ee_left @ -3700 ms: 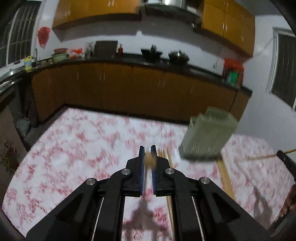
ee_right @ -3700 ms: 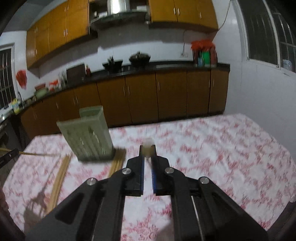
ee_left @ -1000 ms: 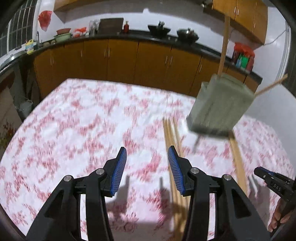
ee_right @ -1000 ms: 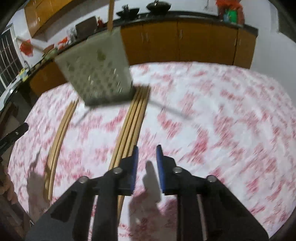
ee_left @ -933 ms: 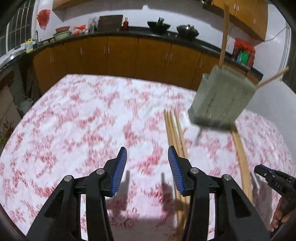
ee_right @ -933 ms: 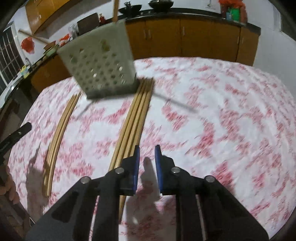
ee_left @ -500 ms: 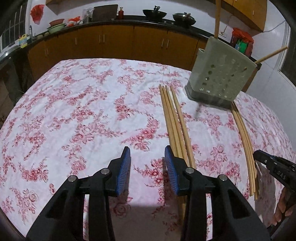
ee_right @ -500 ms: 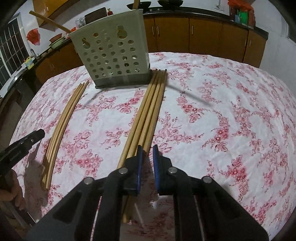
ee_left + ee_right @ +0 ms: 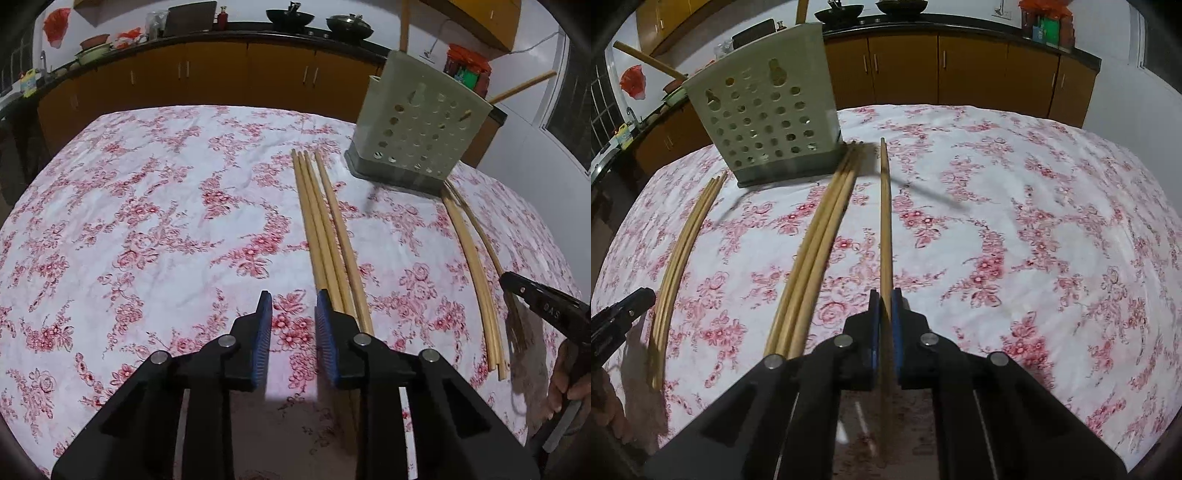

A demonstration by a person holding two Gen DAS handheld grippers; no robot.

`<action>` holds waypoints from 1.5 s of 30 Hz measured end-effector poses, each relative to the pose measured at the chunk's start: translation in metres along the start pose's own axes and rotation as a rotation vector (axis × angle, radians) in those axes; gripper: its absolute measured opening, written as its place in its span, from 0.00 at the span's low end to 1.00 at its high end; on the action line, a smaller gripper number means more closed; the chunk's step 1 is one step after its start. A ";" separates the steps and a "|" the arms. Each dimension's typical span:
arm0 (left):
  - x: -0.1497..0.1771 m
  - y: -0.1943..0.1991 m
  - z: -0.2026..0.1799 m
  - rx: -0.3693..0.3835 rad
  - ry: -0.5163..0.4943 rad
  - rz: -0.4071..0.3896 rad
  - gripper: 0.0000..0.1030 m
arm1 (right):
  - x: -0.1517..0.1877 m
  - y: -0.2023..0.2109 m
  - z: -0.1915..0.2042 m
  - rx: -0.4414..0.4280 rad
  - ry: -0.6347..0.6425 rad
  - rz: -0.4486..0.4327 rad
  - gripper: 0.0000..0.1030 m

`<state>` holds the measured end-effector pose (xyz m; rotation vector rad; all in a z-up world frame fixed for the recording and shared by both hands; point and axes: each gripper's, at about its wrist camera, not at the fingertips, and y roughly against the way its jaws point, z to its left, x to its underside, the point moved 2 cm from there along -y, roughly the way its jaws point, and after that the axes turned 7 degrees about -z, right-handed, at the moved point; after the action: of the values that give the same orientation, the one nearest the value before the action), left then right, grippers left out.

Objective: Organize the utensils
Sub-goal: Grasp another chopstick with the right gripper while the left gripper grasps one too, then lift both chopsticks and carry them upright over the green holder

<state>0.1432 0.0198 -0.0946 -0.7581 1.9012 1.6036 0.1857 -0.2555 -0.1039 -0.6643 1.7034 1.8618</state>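
Note:
A pale green perforated utensil holder [image 9: 417,133] [image 9: 764,110] stands on the flowered tablecloth with two chopsticks poking out of its top. One bundle of wooden chopsticks [image 9: 325,240] lies just right of my left gripper [image 9: 293,306]. Its jaws are closing, with only cloth between them. My right gripper [image 9: 882,295] is shut on a single chopstick [image 9: 885,221], which points away toward the holder, apart from the bundle [image 9: 812,258] on its left. A second bundle [image 9: 472,266] [image 9: 683,251] lies on the holder's other side.
The tablecloth [image 9: 147,221] covers the whole table. Brown kitchen cabinets [image 9: 960,66] run behind it under a dark counter with pots. A black finger [image 9: 535,301] of the right gripper and a hand show at the right edge of the left wrist view.
My left gripper's jaws have narrowed as it sank toward the cloth beside the chopsticks. My right gripper has shut on one chopstick, which now lies apart from its bundle.

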 end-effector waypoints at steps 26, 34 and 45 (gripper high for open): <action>0.002 -0.004 -0.012 -0.028 -0.068 0.020 0.16 | 0.005 0.007 0.000 0.000 0.024 -0.021 0.11; -0.017 -0.018 0.015 -0.088 -0.019 0.007 0.07 | 0.001 0.002 0.002 -0.012 0.035 -0.038 0.08; -0.020 -0.022 0.025 -0.069 -0.027 -0.008 0.08 | -0.007 -0.007 -0.011 0.021 0.008 -0.079 0.08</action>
<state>0.1739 0.0432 -0.0988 -0.7674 1.8295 1.6740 0.1952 -0.2659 -0.1055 -0.7204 1.6750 1.7871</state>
